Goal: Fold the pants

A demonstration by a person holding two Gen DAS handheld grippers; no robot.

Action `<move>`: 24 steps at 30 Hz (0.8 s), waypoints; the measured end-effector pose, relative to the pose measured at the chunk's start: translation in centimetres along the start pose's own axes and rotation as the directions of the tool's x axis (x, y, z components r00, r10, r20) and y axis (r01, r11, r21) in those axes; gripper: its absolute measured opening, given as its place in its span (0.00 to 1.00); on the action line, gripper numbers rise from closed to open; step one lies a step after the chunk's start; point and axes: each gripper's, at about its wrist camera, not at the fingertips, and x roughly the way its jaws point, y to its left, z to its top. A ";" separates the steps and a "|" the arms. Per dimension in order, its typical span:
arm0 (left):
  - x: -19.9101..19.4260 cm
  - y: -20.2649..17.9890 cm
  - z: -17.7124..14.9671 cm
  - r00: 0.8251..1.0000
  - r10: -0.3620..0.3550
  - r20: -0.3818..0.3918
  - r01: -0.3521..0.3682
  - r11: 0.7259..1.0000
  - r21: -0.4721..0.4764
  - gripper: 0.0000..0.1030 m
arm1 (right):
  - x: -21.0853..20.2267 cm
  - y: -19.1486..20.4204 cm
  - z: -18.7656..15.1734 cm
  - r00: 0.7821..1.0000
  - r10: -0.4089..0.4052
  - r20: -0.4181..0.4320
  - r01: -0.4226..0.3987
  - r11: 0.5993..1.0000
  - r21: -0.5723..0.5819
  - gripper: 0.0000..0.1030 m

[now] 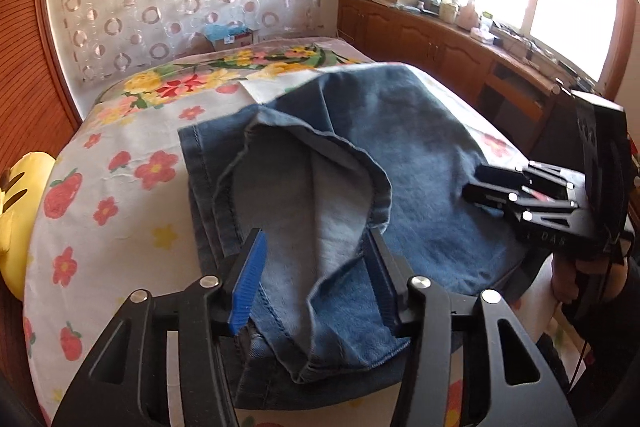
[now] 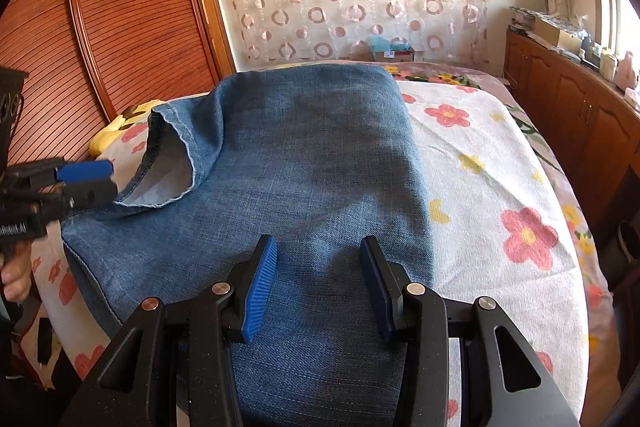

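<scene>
In the left wrist view, the blue jeans [image 1: 400, 131] are lying folded on the bed [image 1: 132, 155] with the flowered sheet. The left gripper [image 1: 316, 279] is standing about half open, and the loose hem of a jeans leg is lying between its pads without being pressed. The right gripper [image 1: 496, 191] is hovering at the right side of the jeans.

In the right wrist view, the right gripper [image 2: 318, 287] is standing partly open just over the jeans [image 2: 312, 147], gripping nothing. The left gripper [image 2: 86, 181] is pointing at the hem on the left side of the jeans.

Pale letters "DAS" on the right gripper [image 1: 480, 193] body; white lettering on the left gripper [image 2: 90, 183] body too blurred to read.
</scene>
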 end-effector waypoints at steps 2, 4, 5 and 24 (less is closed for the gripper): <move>0.4 0.2 -0.4 1.000 0.002 -0.016 -0.001 1.000 0.006 0.27 | 0.0 0.0 0.0 1.000 0.000 0.000 0.000 1.000 0.000 0.44; 0.4 0.6 -0.9 1.000 0.012 -0.011 -0.012 1.000 -0.005 0.10 | 0.0 0.0 0.0 1.000 0.000 0.000 0.000 1.000 0.000 0.44; -0.1 0.9 -1.2 0.999 0.030 0.010 -0.030 0.999 -0.019 0.06 | 0.0 0.0 0.0 1.000 0.001 0.000 -0.001 1.000 0.001 0.44; -2.2 4.3 -0.3 0.994 0.101 0.047 -0.096 0.990 -0.100 0.45 | -0.1 -0.1 0.0 1.000 0.000 0.006 0.000 1.000 0.007 0.44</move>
